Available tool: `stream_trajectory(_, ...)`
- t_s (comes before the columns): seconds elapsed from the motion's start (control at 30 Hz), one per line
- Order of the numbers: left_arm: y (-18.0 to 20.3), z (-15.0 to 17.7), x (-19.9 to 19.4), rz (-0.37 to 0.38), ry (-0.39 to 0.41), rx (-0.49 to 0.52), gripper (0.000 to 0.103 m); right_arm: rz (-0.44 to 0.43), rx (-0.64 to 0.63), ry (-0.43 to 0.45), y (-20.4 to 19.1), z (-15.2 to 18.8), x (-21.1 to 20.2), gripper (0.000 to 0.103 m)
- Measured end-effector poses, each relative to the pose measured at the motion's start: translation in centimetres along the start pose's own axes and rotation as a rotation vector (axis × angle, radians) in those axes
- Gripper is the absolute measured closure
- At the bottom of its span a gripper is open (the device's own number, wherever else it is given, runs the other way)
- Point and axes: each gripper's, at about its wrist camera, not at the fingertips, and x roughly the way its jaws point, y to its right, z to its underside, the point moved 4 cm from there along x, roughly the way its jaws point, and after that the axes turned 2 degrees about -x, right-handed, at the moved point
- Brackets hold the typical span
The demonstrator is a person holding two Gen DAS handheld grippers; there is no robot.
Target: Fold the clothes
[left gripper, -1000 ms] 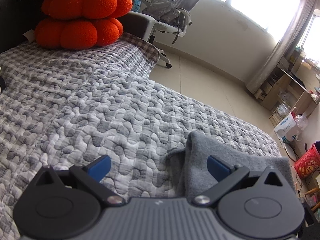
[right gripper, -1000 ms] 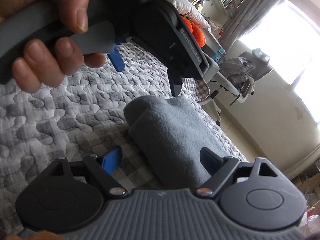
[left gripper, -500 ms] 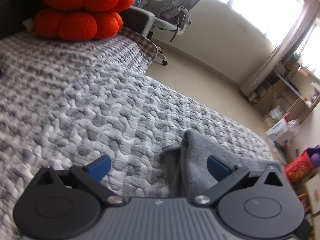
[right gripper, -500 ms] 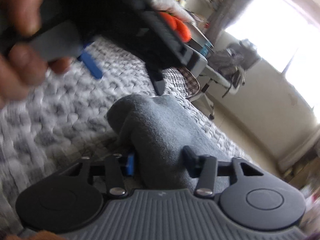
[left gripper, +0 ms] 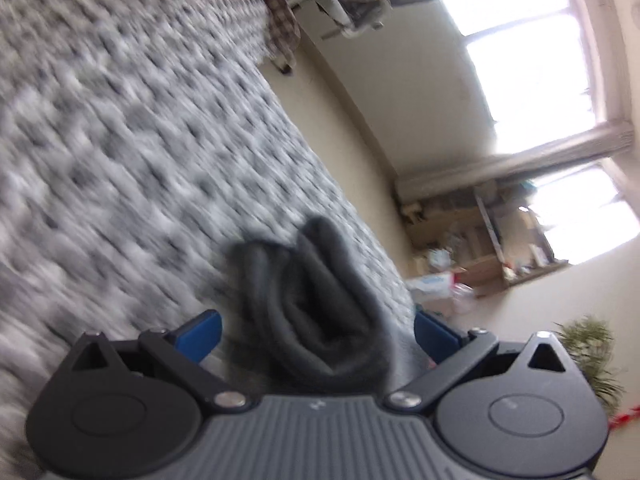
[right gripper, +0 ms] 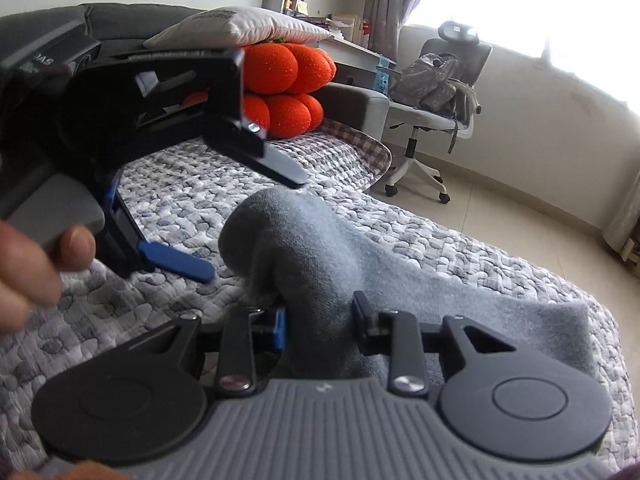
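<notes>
While the right gripper [right gripper: 320, 322] is closing its jaws on the rolled end of the soft grey fleece garment [right gripper: 320, 248], the pads are already pinching a thick bunch of the cloth between them. The garment is lying on the grey-and-white quilted bedspread [right gripper: 180, 196], close to the bed's right edge, with its far end rounded into a hump and a flatter stretch trailing off to the right. The left gripper [left gripper: 316, 330] is hanging over the same bundle with its jaws spread wide, the layered folds sitting between the blue pads but apparently untouched; that view is blurred, so contact is hard to rule out.

Judging by the stacked layers, some folding is looking done, yet the bundle is still lumpy and uneven, so smoothing and a final fold are probably remaining.

To the left, the bedspread is offering plenty of open room. To the right, the bed edge is running near, with bare floor beyond. The round orange plush cushions [right gripper: 292, 84] are sitting well away at the far end.
</notes>
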Motion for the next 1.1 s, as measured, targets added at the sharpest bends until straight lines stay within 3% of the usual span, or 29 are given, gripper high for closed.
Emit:
stream_trajectory(0.2, 0.5, 0.7, 1.8, 0.009, -0.027, -0.002, 0.000, 0.000, -0.014, 0.002, -0.5, 0.6, -0.4, 0.070)
stream_trajectory(0.5, 1.9, 0.7, 4.8, -0.053, -0.037, 0.085, 0.002, 0.002, -0.044, 0.010, -1.1, 1.0, -0.8, 0.070)
stream_trajectory(0.6, 2.4, 0.6, 5.6, -0.091, -0.021, 0.131, 0.013, -0.001, -0.059, 0.009, -1.2, 1.1, -0.9, 0.070)
stream_trajectory(0.67, 2.9, 0.7, 6.1, -0.122, -0.014, 0.173, 0.032, -0.006, -0.069, 0.009, -1.2, 1.2, -0.9, 0.069)
stream_trajectory(0.87, 3.7, 0.3, 7.1, -0.128, -0.009, 0.188, 0.050, -0.019, -0.090, 0.008, -1.3, 1.3, -0.8, 0.068)
stream_trajectory(0.93, 3.8, 0.0, 7.0, -0.134, -0.014, 0.181, 0.050, -0.033, -0.062, 0.004, -0.9, 1.3, -0.8, 0.067)
stream_trajectory(1.0, 3.8, -0.2, 6.2, -0.147, -0.001, 0.169, 0.041, -0.057, -0.003, -0.005, -0.3, 1.2, -0.7, 0.067)
stream_trajectory(1.07, 3.6, -0.7, 4.9, -0.154, 0.031, 0.158, 0.014, -0.087, 0.083, -0.015, 0.6, 1.1, -0.5, 0.067)
stream_trajectory(1.1, 3.7, -0.8, 4.2, -0.154, 0.049, 0.165, 0.012, -0.103, 0.134, -0.019, 1.1, 1.0, -0.5, 0.067)
